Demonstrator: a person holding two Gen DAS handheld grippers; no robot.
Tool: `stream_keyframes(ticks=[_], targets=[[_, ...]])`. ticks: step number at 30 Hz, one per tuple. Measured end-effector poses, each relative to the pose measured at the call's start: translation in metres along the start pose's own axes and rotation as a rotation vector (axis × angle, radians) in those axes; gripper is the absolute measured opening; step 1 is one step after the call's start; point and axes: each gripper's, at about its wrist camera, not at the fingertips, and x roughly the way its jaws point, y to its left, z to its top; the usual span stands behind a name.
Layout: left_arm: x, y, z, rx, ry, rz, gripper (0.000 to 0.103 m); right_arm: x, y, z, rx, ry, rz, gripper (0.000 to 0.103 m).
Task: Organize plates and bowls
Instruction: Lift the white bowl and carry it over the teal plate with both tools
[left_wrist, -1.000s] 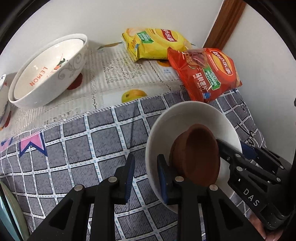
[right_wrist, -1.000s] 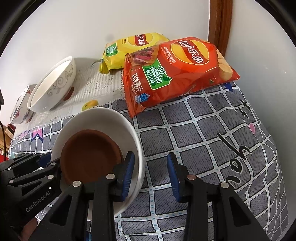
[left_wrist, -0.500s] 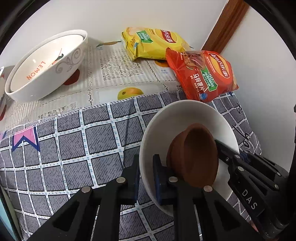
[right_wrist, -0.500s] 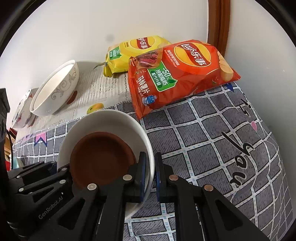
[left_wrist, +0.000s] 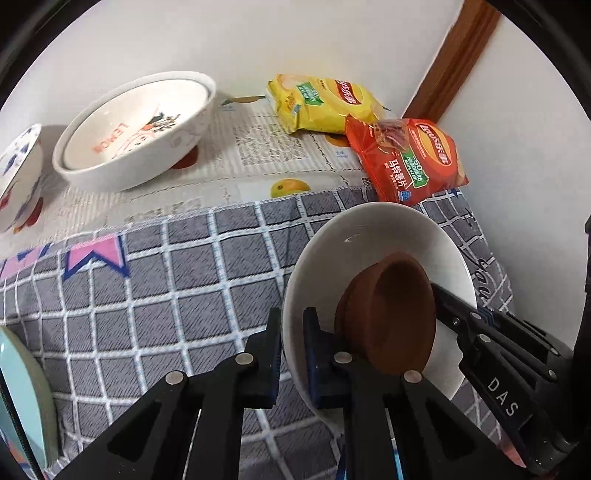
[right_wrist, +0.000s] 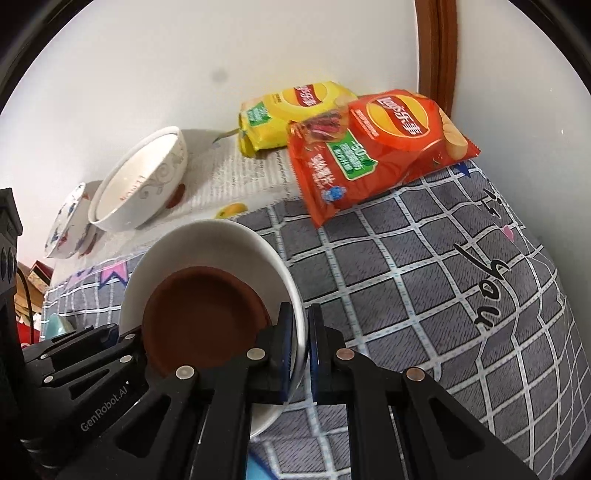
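A white bowl (left_wrist: 384, 240) holds a small brown dish (left_wrist: 391, 314) and hangs tilted above the grey checked cloth. My left gripper (left_wrist: 291, 332) is shut on the bowl's near-left rim. My right gripper (right_wrist: 301, 339) is shut on the opposite rim of the same white bowl (right_wrist: 207, 243), with the brown dish (right_wrist: 203, 317) inside it. Each gripper shows in the other's view. A large white LEMON bowl (left_wrist: 136, 129) and a small blue-patterned bowl (left_wrist: 18, 173) stand at the back left.
A yellow chip bag (left_wrist: 321, 103) and a red chip bag (left_wrist: 410, 158) lie at the back right by the wall and a wooden door frame (left_wrist: 454, 55). A pale blue plate (left_wrist: 22, 398) edge shows at lower left.
Both grippers closed on the white bowl's rim from open jaws. The bowl with the brown dish has since lifted and tilted off the cloth.
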Motion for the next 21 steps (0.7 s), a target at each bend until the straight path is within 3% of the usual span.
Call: stream_keyframes(ticks=[21], targets=[[-0.085, 0.049, -0.036, -0.056, -0.077, 0.045, 0.011, -0.059, 0.078, -0.026, -0.066, -0.052, 0.071, 0.008]])
